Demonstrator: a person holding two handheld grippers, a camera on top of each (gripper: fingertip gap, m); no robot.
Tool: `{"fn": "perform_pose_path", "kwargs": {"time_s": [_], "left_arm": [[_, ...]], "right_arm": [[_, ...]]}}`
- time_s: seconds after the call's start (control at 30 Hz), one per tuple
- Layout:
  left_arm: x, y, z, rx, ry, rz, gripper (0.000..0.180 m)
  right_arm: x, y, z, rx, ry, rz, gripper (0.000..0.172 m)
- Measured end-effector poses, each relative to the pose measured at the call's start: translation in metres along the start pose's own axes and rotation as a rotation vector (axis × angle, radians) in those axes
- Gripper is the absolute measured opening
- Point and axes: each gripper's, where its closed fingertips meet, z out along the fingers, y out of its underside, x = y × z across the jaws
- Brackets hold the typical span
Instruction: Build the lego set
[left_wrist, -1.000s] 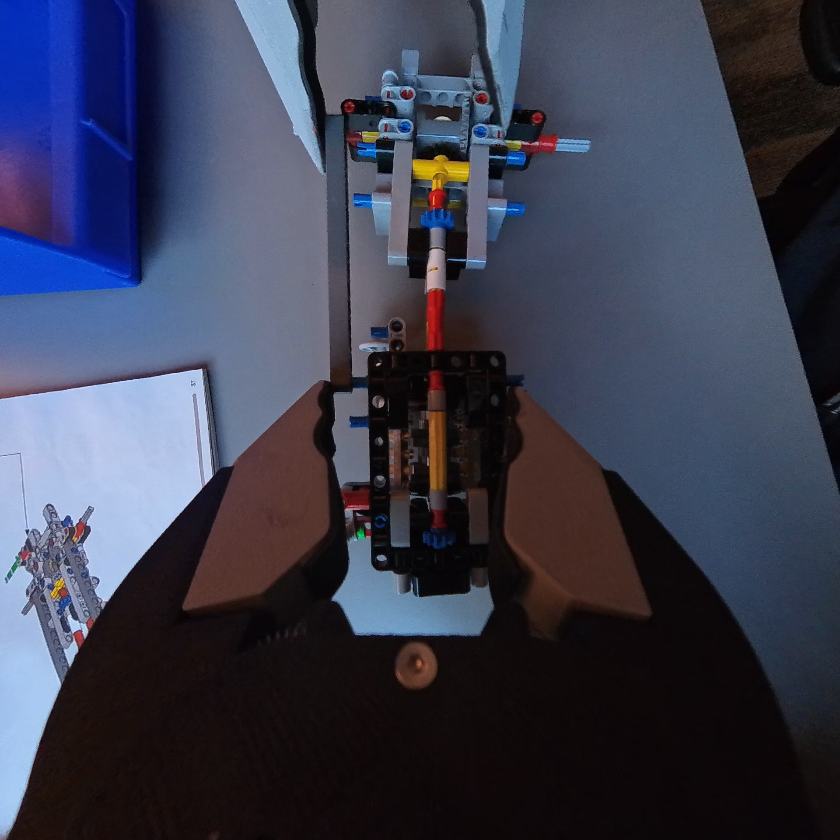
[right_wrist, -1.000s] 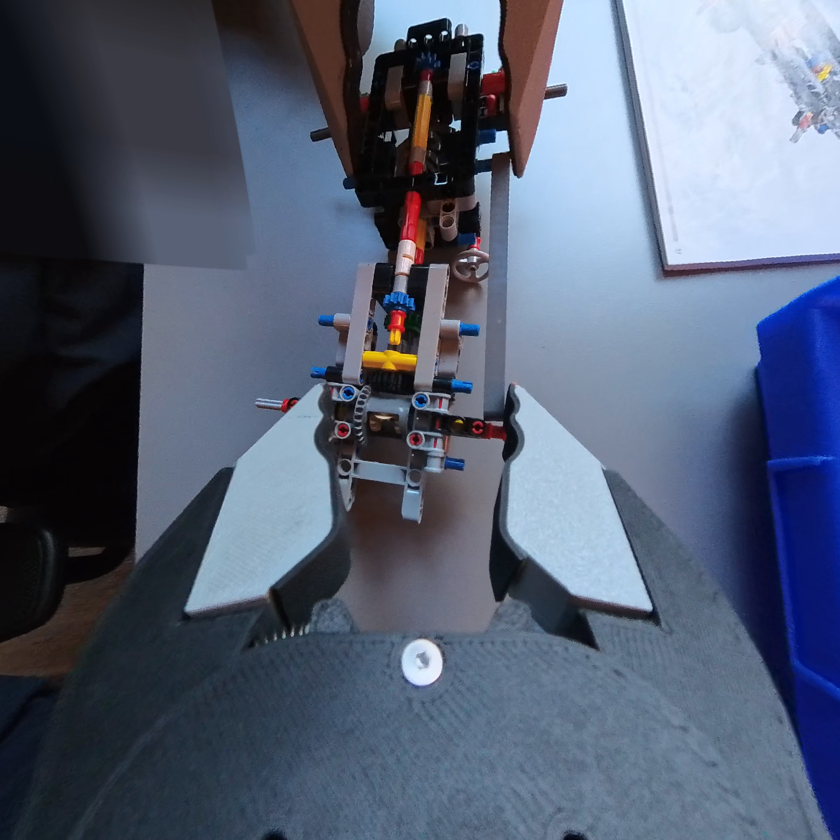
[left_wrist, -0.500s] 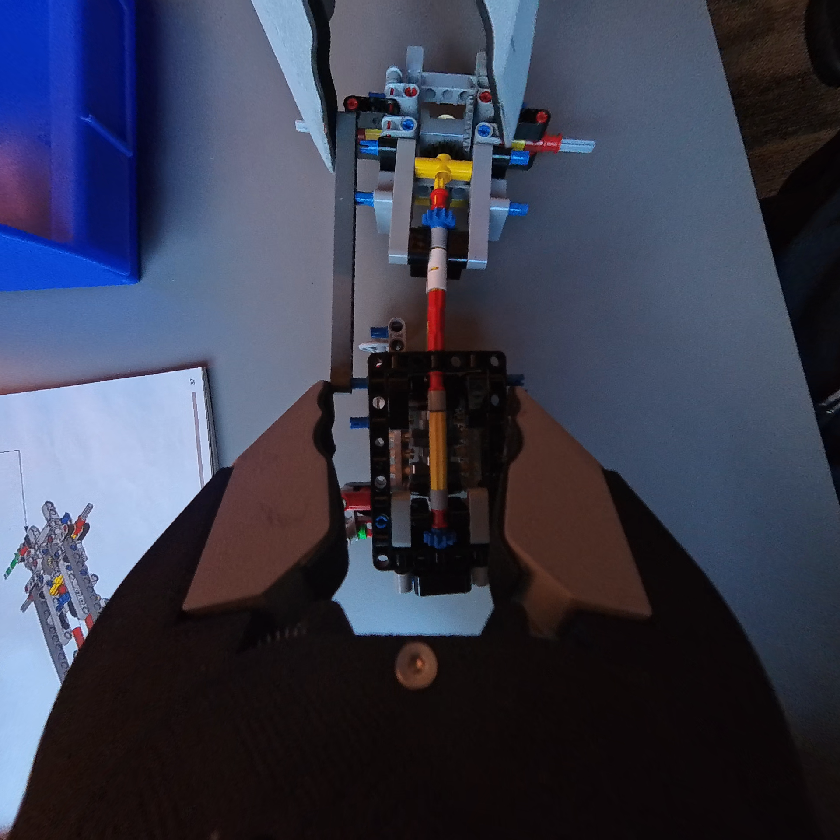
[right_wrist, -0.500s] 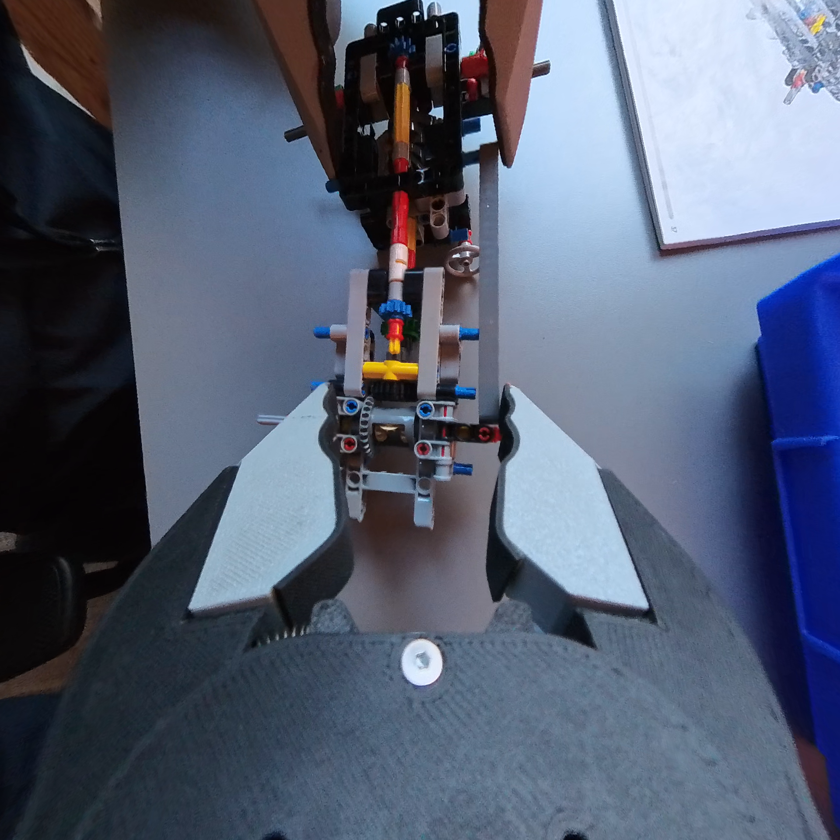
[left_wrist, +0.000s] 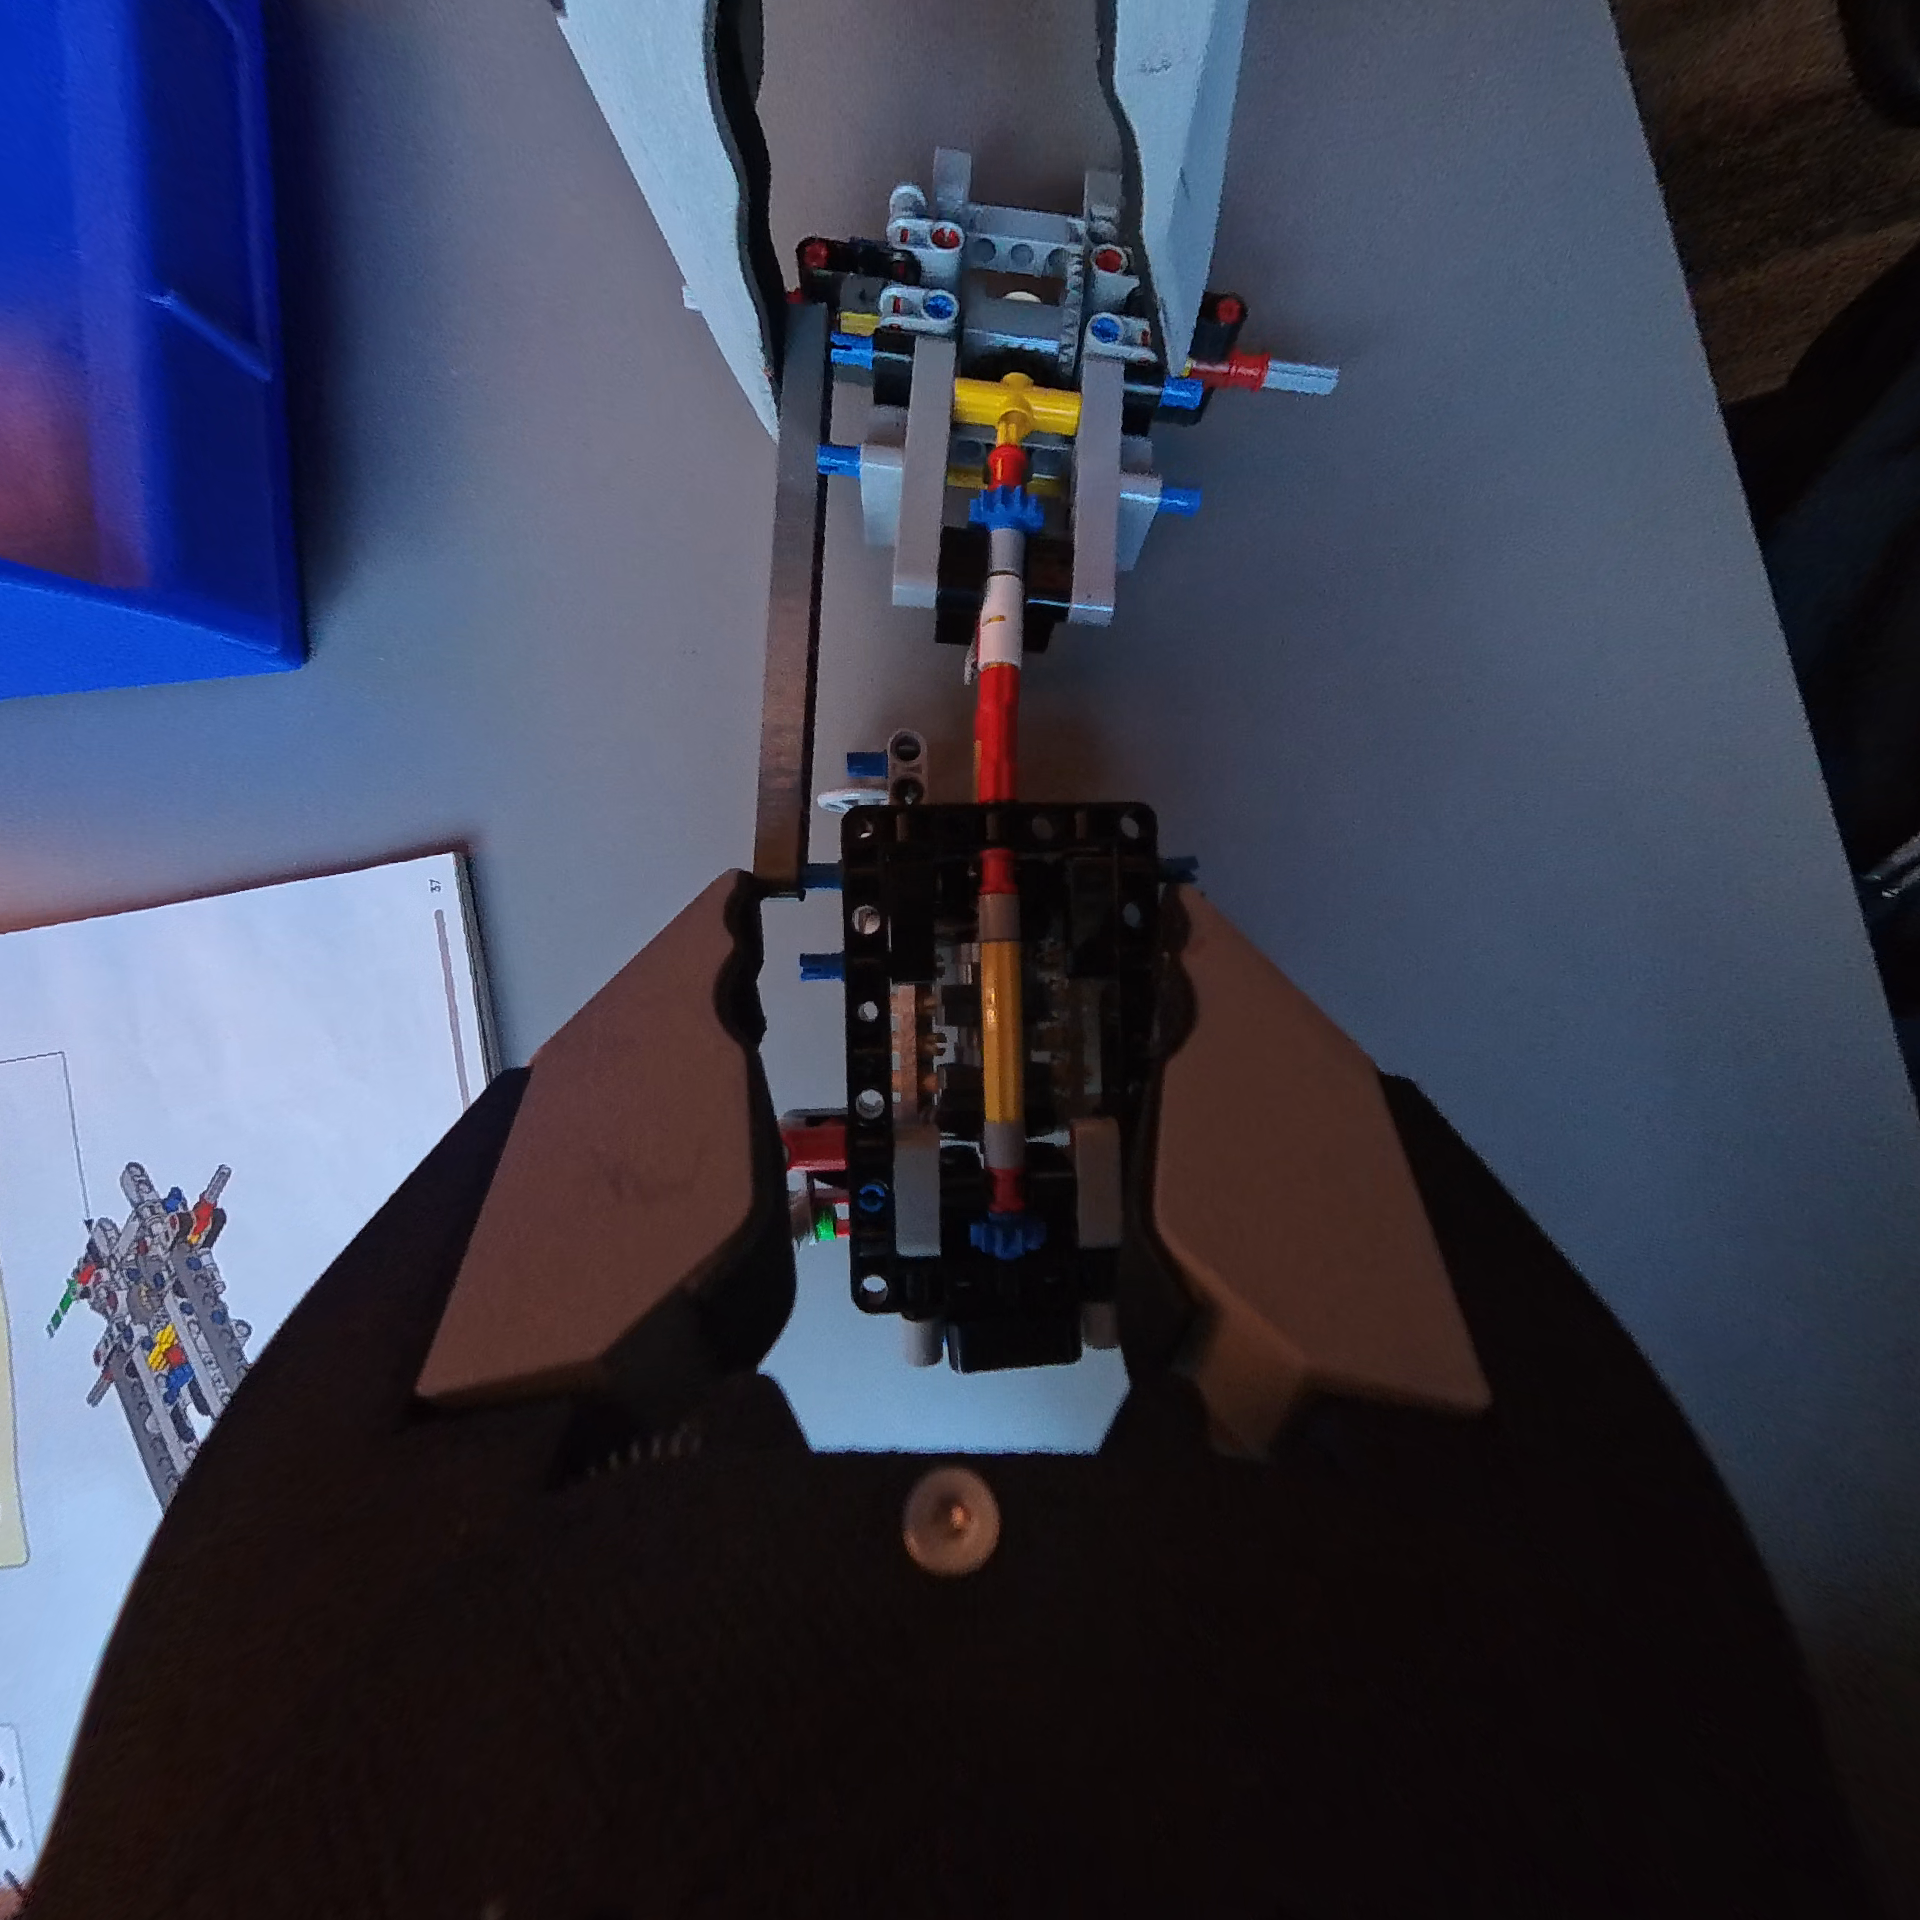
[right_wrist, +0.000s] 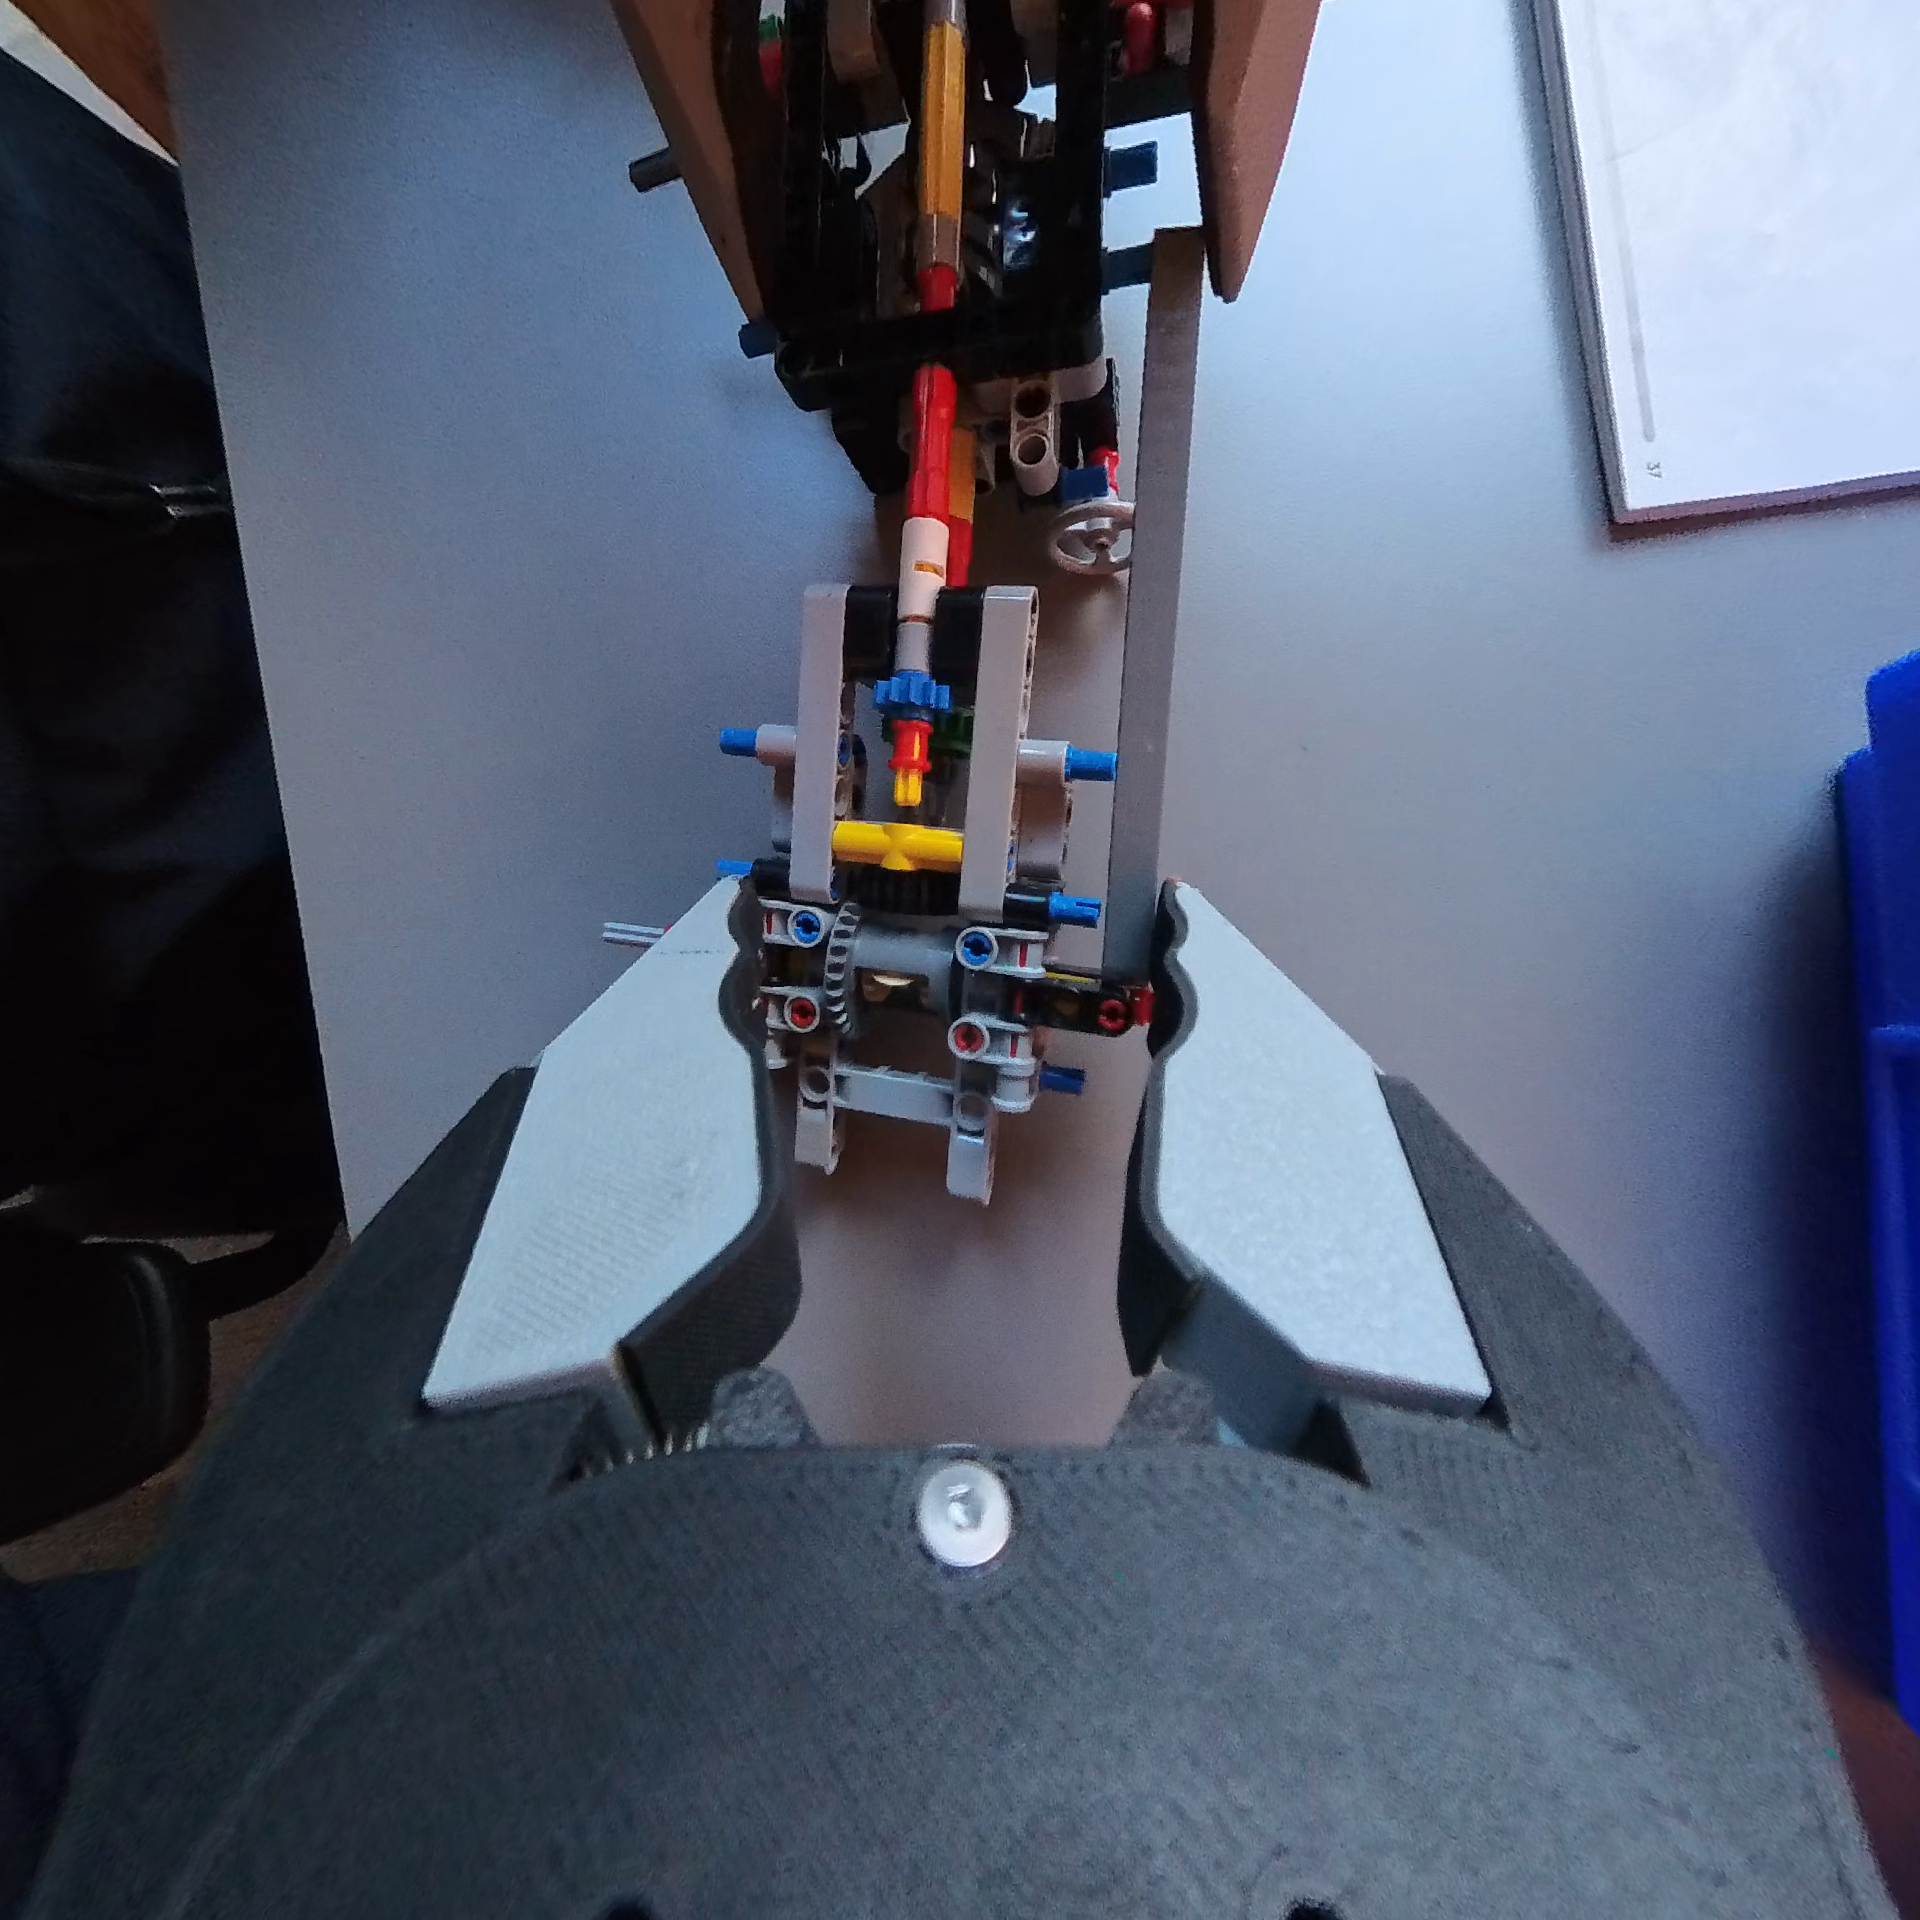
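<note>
The left hand-held gripper (left_wrist: 961, 914) is spread wide around the black-framed end (left_wrist: 997, 1049) of a building-brick chassis model. Its right finger (left_wrist: 1226, 1039) sits against the black frame's side, while its left fingertip (left_wrist: 727, 935) touches the end of a long grey beam (left_wrist: 787, 623) and a sliver of desk shows between that finger and the frame itself. So it is clamped across frame and beam together.

The right hand-held gripper (right_wrist: 956, 966) is just as wide, gripping the grey gear end (right_wrist: 904, 987) of the same model: left pad against the grey side, right pad on a red pin at the tip of a short black arm, with the grey beam's other end right beside it.

One model on the grey desk (left_wrist: 1455, 727), joined by one red-and-white shaft (left_wrist: 995, 686). Two blue gears show on the shaft line, plus one yellow cross axle (right_wrist: 896, 844). One small white wheel (right_wrist: 1091, 540) lies beside the shaft. One open instruction booklet (left_wrist: 260, 1039) and one blue bin (left_wrist: 135, 312) lie off to the side.
</note>
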Motion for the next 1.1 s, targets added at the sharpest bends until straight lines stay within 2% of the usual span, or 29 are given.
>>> {"fn": "perform_pose_path", "kwargs": {"time_s": [0.33, 0.63, 0.83, 1.0, 1.1], "left_arm": [[-0.0010, 0.0006, -0.0005, 0.000, -0.001, 0.003, 0.075], [-0.0017, -0.0004, -0.0004, 0.000, -0.013, 0.012, 0.075], [-0.0014, -0.0004, -0.0004, -0.002, -0.017, 0.011, 0.075], [-0.0014, -0.0004, -0.0001, 0.000, -0.015, 0.003, 0.075], [-0.0014, -0.0004, -0.0001, -0.002, -0.017, 0.006, 0.075]], "right_arm": [[0.0015, -0.0018, 0.0003, 0.000, 0.029, -0.005, 0.072], [0.0024, -0.0004, 0.0036, 0.052, -0.104, 0.110, 0.073], [0.0073, -0.0022, -0.0018, 0.088, -0.116, 0.134, 0.059], [0.0062, -0.0017, -0.0008, 0.078, -0.109, 0.130, 0.063], [0.0072, -0.0038, -0.0013, 0.096, -0.130, 0.172, 0.059]]}}
